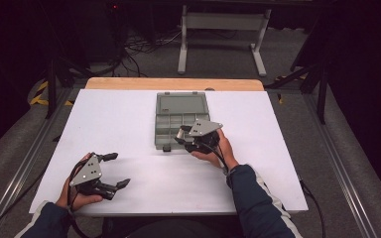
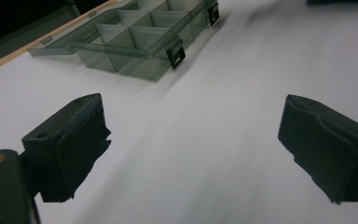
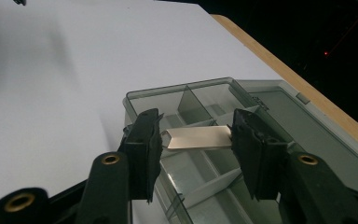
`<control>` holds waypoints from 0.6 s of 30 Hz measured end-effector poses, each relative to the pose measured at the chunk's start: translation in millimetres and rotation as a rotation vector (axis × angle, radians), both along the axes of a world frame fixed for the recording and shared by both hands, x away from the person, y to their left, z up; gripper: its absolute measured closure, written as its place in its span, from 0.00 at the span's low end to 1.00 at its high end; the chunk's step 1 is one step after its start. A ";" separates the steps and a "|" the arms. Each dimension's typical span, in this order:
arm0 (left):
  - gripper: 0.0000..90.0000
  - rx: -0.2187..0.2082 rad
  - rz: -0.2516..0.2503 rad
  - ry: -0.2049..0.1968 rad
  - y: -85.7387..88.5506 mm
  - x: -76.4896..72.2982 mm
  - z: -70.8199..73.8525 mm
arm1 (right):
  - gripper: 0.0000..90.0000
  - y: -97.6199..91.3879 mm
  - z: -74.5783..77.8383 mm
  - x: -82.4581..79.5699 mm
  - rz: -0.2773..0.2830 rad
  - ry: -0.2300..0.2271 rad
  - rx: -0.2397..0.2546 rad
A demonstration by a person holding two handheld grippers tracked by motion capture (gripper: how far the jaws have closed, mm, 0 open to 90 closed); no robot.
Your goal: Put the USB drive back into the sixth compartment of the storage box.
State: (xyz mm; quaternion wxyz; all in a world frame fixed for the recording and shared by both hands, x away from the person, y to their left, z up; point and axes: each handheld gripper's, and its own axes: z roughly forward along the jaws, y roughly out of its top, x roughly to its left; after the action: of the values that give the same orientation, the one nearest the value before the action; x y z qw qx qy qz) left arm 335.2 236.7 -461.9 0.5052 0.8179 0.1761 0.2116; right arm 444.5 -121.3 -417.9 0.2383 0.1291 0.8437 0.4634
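A smoky clear compartment box point(image 1: 158, 130) lies open in the middle of the white table, its lid point(image 1: 182, 103) folded flat toward the far edge. My right gripper point(image 1: 182, 137) hangs over the box's near right compartments. In the right gripper view its jaws point(image 3: 196, 131) are shut on the two ends of a pale shiny flat strip point(image 3: 196, 138), held level just above the dividers point(image 3: 186, 106). My left gripper point(image 1: 119, 169) rests at the table's front left, open and with nothing in it. In the left gripper view its pads point(image 2: 72, 149) stand wide apart, the box point(image 2: 135, 42) lying farther off.
The white sheet point(image 1: 129, 119) covers a wooden tabletop whose far edge point(image 1: 173, 83) shows. Two black latches point(image 2: 175, 52) hang on the box's front wall. A white metal frame point(image 1: 223, 29) and cables lie on the floor beyond the table.
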 end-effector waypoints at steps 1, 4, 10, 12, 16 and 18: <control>0.10 -0.001 0.000 0.001 0.1 -0.5 0.1 | 0.59 0.7 -0.2 1.3 -0.003 -0.001 -0.003; 0.10 -0.006 0.005 0.001 1.0 -1.0 0.3 | 0.59 2.2 -1.7 5.2 -0.018 0.009 0.003; 0.10 -0.005 0.005 -0.001 1.4 -0.8 0.8 | 0.59 4.0 -6.5 13.6 -0.045 0.026 0.003; 0.10 -0.006 0.003 -0.001 1.2 -0.5 1.4 | 0.59 4.2 -8.1 15.4 -0.055 0.030 0.006; 0.10 -0.003 -0.001 0.001 -0.4 0.6 0.9 | 0.59 5.1 -10.4 16.9 -0.071 0.032 -0.002; 0.10 0.002 -0.005 0.001 -1.0 0.8 0.8 | 0.59 5.4 -11.2 17.7 -0.074 0.036 -0.003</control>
State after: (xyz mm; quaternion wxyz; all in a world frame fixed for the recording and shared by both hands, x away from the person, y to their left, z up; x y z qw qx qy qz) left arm 336.0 235.8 -461.0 0.5050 0.8189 0.1741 0.2100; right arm 462.2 -115.8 -429.1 0.2402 0.1683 0.8432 0.4506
